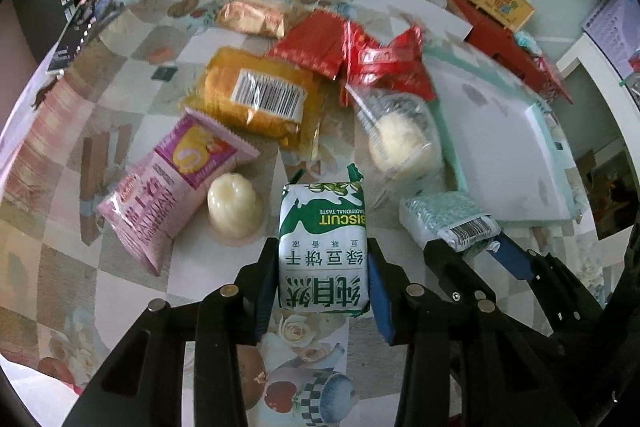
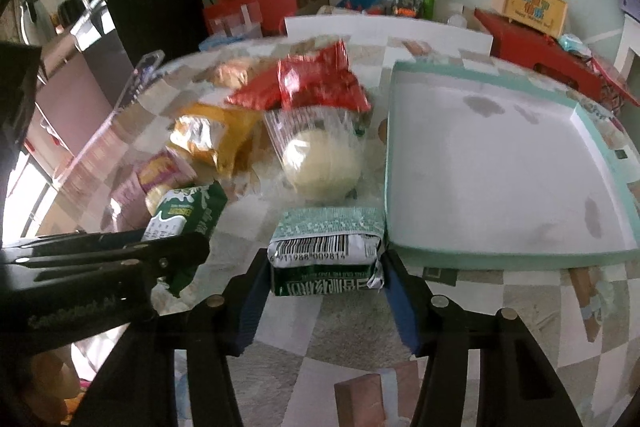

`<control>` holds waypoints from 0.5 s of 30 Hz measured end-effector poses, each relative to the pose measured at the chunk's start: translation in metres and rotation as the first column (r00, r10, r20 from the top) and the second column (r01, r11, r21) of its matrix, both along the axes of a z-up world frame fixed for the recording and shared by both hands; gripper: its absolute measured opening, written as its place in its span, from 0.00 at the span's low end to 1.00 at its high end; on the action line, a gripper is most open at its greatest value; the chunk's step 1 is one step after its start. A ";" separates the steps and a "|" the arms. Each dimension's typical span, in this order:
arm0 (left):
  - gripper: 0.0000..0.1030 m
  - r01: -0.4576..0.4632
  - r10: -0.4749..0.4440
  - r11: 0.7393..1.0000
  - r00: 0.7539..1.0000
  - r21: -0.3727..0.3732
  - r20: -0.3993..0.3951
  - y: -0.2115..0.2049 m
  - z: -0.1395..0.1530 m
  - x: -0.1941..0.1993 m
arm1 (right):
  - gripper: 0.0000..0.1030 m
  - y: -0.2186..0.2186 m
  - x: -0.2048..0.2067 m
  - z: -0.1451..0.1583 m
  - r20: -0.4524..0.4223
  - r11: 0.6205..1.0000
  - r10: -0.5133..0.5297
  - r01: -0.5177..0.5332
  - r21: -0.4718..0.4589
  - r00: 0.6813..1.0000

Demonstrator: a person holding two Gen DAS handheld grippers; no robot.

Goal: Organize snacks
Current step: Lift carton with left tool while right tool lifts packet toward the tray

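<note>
Left fingers (image 1: 323, 279) clamp a green biscuit packet (image 1: 323, 251) at bottom centre. Right fingers (image 2: 326, 287) grip a teal barcoded packet (image 2: 326, 251); beside it, centre right, the mint-rimmed tray (image 2: 508, 257) holds no snacks.

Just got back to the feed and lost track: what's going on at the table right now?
A person is sorting snacks with two grippers. The left hand-held gripper is shut on a green-and-white biscuit pack. The right hand-held gripper grips a pale green packet with a barcode, right beside the white tray with the mint rim. Nothing lies in the tray yet. The red packs, orange bread pack, pink pack and round bun in clear wrap lie on the table.
</note>
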State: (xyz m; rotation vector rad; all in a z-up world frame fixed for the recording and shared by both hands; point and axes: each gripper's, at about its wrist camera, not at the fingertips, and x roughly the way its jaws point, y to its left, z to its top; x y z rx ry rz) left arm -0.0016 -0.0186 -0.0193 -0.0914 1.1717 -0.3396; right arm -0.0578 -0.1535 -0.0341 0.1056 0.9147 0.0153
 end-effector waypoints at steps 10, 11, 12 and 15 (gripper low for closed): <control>0.41 -0.012 0.013 1.000 0.999 -0.021 0.040 0.005 0.017 -0.003 | 0.56 0.000 -0.006 0.019 0.066 1.000 -0.006 0.005 0.005 0.998; 0.41 -0.013 0.014 1.000 0.999 -0.022 0.042 0.005 0.018 -0.004 | 0.56 0.000 -0.008 0.022 0.075 1.000 -0.006 0.006 0.002 0.997; 0.41 -0.015 0.016 1.000 0.999 -0.024 0.043 0.004 0.019 -0.003 | 0.56 0.001 -0.009 0.025 0.087 1.000 -0.007 0.007 -0.003 0.996; 0.41 -0.020 0.021 0.999 0.999 -0.027 0.047 0.004 0.023 -0.003 | 0.56 0.000 -0.011 0.033 0.111 1.000 -0.014 0.014 0.003 0.994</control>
